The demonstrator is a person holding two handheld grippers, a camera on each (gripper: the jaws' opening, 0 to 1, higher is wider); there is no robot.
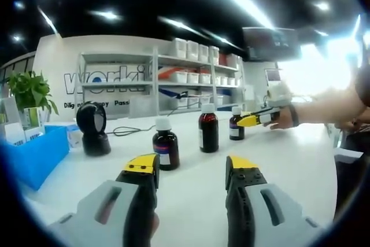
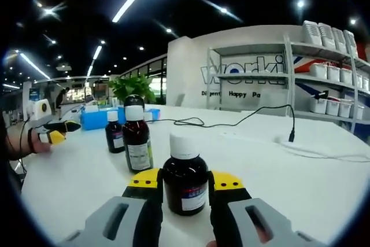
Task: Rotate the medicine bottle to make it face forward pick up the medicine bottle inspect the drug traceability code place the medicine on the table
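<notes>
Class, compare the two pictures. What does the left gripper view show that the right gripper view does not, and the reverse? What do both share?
Left gripper view: the left gripper open above bare table, the black scanner seen whole, and a dark screen up high.
Right gripper view: the right gripper, its jaws flanking the nearest bottle, label facing the camera, and a black cable.
Both: that bottle, the middle bottle, the far bottle, the blue tray, the plant, the shelves and the white table.
</notes>
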